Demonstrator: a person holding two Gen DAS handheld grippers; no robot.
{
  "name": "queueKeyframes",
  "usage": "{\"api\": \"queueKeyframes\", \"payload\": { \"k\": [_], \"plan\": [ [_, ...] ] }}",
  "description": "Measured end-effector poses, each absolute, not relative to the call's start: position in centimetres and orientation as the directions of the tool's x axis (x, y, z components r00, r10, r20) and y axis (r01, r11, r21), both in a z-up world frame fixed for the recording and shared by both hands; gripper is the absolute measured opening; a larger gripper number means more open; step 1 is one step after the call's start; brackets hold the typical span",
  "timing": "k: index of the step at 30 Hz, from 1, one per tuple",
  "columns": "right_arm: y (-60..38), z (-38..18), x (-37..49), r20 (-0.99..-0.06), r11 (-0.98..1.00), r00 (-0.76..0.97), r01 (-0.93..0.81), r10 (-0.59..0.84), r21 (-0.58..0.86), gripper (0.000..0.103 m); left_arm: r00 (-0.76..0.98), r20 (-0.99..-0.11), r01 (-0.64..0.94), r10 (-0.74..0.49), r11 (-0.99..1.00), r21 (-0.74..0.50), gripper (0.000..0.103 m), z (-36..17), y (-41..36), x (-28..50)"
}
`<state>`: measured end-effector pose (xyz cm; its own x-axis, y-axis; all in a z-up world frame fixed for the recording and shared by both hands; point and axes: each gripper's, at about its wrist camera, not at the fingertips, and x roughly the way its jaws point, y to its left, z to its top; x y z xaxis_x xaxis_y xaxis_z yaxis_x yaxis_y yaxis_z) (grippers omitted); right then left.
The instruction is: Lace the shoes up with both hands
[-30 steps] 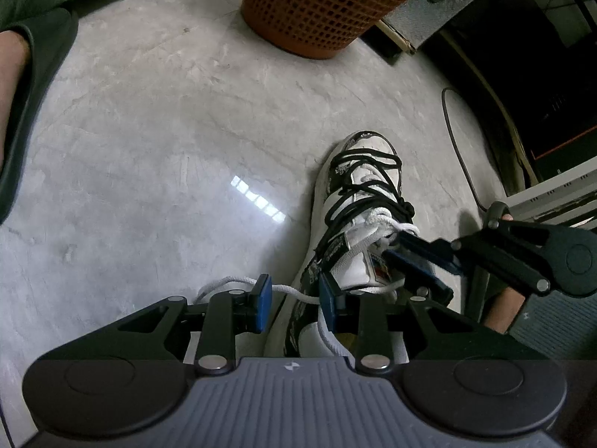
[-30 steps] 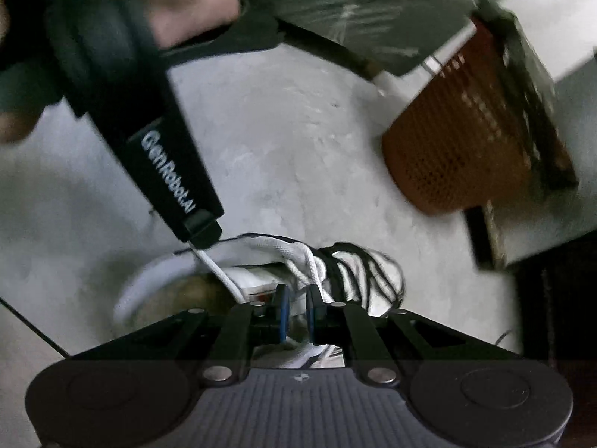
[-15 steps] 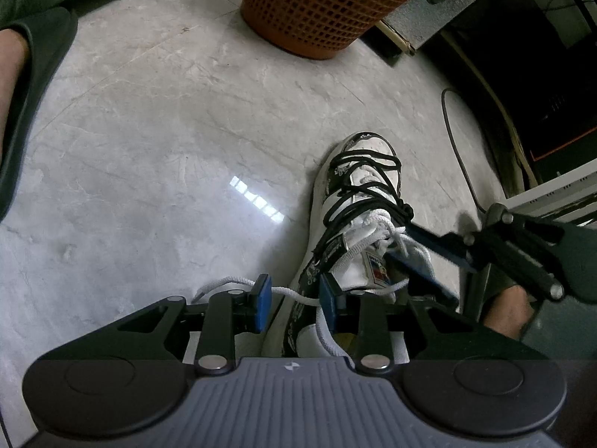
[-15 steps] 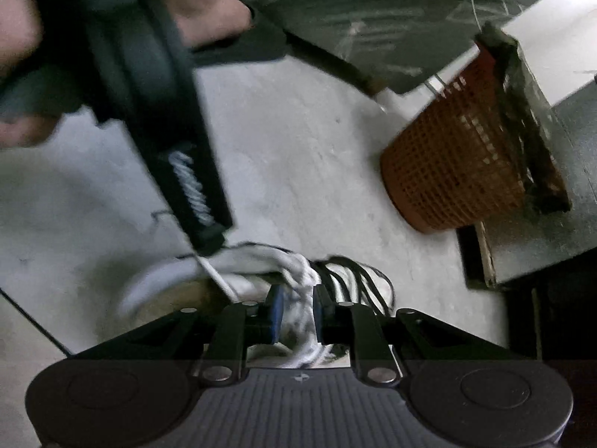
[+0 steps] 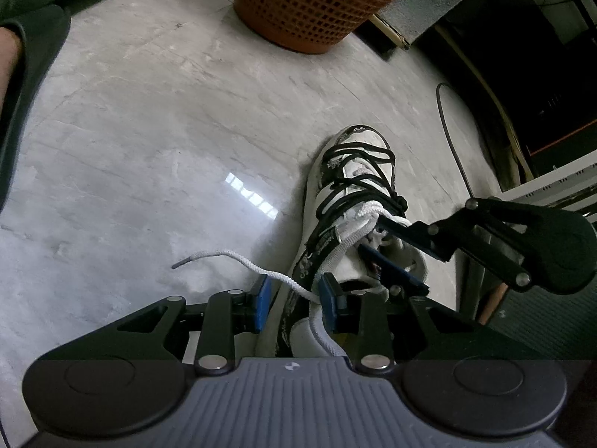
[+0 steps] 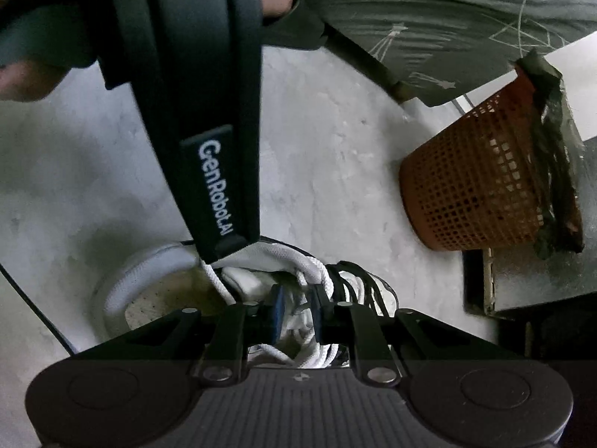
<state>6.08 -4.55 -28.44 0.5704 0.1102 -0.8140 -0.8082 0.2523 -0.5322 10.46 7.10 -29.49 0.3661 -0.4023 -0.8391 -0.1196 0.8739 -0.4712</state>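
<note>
**As the right gripper lets go, the lace end swings free**

Where the white lace point(image 5: 238, 257) lay half a second ago as a small loop tucked against the left gripper, its grey-tipped end now stretches out over the floor point(image 5: 149, 130), well to the left of the shoe point(image 5: 354, 171). Nothing holds that end.

Just left of the shoe's heel, the left gripper point(image 5: 294, 296) stands with its blue pads spread. The lace runs across the gap between them and drops past the pad nearer the shoe, pinched by neither, and the gap looks the same as a second ago.

The shoe itself sits upright on the floor, toe pointing away. A black lace point(image 5: 358, 156) criss-crosses its front half, and the white lace is bunched in a crossing over the tongue, near the ankle opening.

At that crossing, reaching in from the shoe's right, the right gripper point(image 5: 369, 235) has changed most. A second ago its fingers were nearly together on the white bunch; now they are parted, one on each side of it, gripping nothing.

My reading is that the white crossing has just been released, so it is held only by its own friction. With both grippers open, any slack could creep back, and whether the crossing is snug is too small to tell.
</note>
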Motion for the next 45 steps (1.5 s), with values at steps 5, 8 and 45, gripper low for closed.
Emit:
{"api": "queueKeyframes", "payload": {
  "k": [5, 8, 45],
  "plan": [
    [-4.6, -27.9, 6.5, -0.859, 0.254, 0.491, -0.857, 0.143, -0.448, 0.006, 0.364, -0.841, -0.117, -0.401, 0.876, -0.468, 0.033, -29.4, 7.0, 10.5],
    [-4.6, -27.5, 6.8, -0.882, 0.254, 0.442, -0.883, 0.162, -0.395, 0.000, 0.365, -0.841, -0.115, -0.400, 0.876, -0.467, 0.034, -29.5, 7.0, 10.5],
    [-5.1, -26.7, 8.3, -0.881, 0.308, 0.443, -0.872, 0.163, -0.382, 0.012, 0.363, -0.844, -0.129, -0.396, 0.875, -0.466, 0.034, -29.3, 7.3, 10.3]
  ]
}}
